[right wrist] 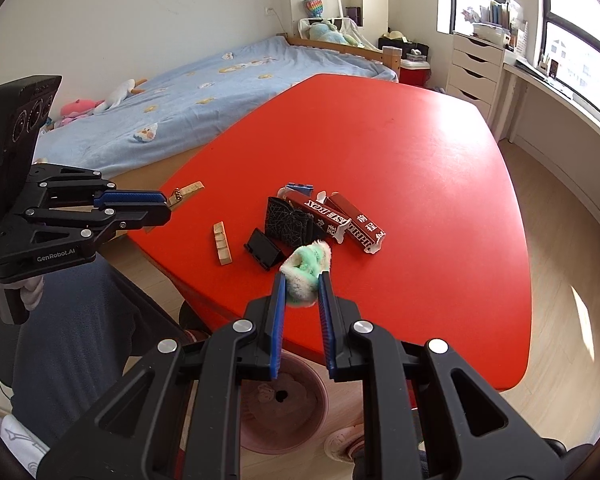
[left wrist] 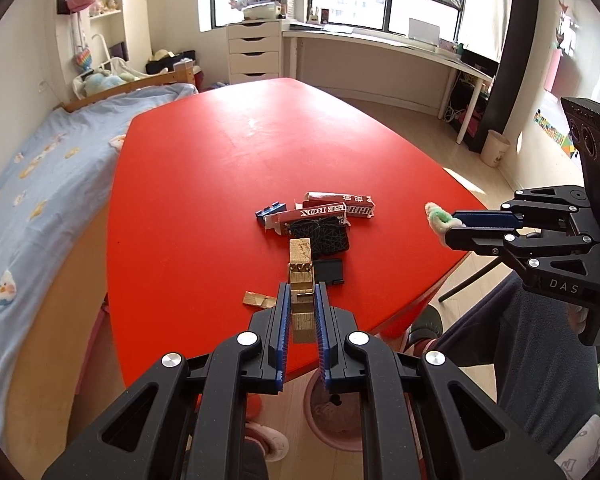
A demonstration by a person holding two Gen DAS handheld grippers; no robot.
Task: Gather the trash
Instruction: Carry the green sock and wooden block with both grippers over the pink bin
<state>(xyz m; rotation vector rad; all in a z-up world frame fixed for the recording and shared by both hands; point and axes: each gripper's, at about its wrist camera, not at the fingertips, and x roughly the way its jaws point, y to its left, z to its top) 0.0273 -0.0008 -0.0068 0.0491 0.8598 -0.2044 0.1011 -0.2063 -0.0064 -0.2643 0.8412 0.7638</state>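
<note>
My left gripper is shut on a wooden clothespin, held above the near edge of the red table; it also shows in the right wrist view. My right gripper is shut on a fluffy green-and-white scrap, also seen in the left wrist view. On the table lie two red boxes, a black patterned pouch, a small black stand, a blue piece and a wooden clothespin half.
A pink bin stands on the floor below the table's near edge, under both grippers. A bed with a blue cover runs along the table's left side. The person's legs are at the right. A desk and white drawers stand beyond.
</note>
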